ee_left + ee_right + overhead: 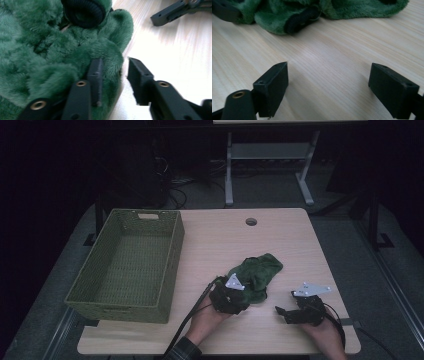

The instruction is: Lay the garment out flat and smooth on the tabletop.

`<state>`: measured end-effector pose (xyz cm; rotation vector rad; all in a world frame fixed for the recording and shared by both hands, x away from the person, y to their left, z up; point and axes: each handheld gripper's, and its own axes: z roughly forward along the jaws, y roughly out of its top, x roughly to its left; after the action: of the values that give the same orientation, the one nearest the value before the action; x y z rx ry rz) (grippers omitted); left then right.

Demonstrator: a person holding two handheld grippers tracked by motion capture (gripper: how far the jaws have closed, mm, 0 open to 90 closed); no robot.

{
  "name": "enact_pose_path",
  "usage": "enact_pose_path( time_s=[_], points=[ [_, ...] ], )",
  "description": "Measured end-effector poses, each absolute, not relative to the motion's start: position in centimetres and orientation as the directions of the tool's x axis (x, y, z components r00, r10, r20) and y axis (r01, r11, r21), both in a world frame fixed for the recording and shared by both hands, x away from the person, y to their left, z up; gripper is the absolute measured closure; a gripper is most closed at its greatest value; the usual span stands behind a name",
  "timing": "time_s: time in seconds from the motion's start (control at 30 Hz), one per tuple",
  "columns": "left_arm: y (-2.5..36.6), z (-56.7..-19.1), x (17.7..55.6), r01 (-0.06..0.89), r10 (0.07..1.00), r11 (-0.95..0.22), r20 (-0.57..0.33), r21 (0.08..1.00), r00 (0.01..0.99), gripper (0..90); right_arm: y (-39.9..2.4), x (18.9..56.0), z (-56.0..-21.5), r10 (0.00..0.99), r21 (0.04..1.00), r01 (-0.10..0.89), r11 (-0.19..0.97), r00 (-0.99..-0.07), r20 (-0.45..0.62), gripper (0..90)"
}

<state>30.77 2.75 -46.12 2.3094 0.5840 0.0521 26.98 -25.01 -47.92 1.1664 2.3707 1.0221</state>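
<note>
Left gripper (pixel 113 75) fingers spread astride green fleece (pixel 50 57) edge; right gripper (pixel 328 87) fingers spread, wicker basket (pixel 127 265) overhead.

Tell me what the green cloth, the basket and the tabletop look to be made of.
Green cloth: plush, fleecy fabric, going by its long fuzzy pile; it has black ribbed trim.
Basket: woven green strands, wicker or plastic, hard to tell which; matte.
Tabletop: pale wood or wood-look laminate with straight grain lines and a smooth, slightly shiny finish.
</note>
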Motion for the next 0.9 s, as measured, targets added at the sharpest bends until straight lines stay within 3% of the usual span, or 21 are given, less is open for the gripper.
enact_pose_path(
  time_s=[0.13, 0.27, 0.4, 0.47, 0.5, 0.77, 0.83, 0.9],
  points=[
    [2.6, -46.4, 31.0, 0.374, 0.408, -0.645, -0.113, 0.666, 0.906, 78.7, -24.5, 26.8, -47.6, 0.77, 0.729, 0.55, 0.409, -0.636, 0.048, 20.4],
    [2.5, -46.4, 31.1, 0.364, 0.39, -0.659, -0.115, 0.658, 0.914, 81.5, -23.4, 26.7, -47.3, 0.74, 0.741, 0.529, 0.414, -0.67, 0.065, 24.4],
    [2.6, -46.5, 31.2, 0.363, 0.381, -0.657, -0.123, 0.661, 0.916, 83.3, -22.3, 27.1, -47.2, 0.712, 0.749, 0.52, 0.41, -0.696, 0.093, 38.8],
    [2.7, -46.5, 31.2, 0.363, 0.382, -0.653, -0.125, 0.665, 0.916, 83.5, -22.1, 27.3, -47.1, 0.712, 0.752, 0.521, 0.404, -0.695, 0.099, 40.7],
    [2.7, -46.6, 31.2, 0.373, 0.388, -0.638, -0.137, 0.674, 0.911, 83.9, -21.8, 27.7, -47.1, 0.707, 0.752, 0.52, 0.405, -0.7, 0.103, 47.0],
    [3.0, -46.6, 31.4, 0.39, 0.384, -0.616, -0.172, 0.685, 0.907, 85.4, -20.9, 28.7, -47.3, 0.701, 0.733, 0.557, 0.39, -0.696, 0.155, 62.4],
    [3.2, -46.6, 31.5, 0.391, 0.375, -0.615, -0.182, 0.685, 0.909, 86.0, -20.7, 28.9, -47.3, 0.702, 0.732, 0.551, 0.399, -0.698, 0.143, 75.4],
    [3.2, -46.5, 31.4, 0.394, 0.376, -0.608, -0.187, 0.689, 0.908, 86.2, -20.8, 29.0, -47.3, 0.703, 0.728, 0.552, 0.407, -0.698, 0.137, 78.2]
  ],
)
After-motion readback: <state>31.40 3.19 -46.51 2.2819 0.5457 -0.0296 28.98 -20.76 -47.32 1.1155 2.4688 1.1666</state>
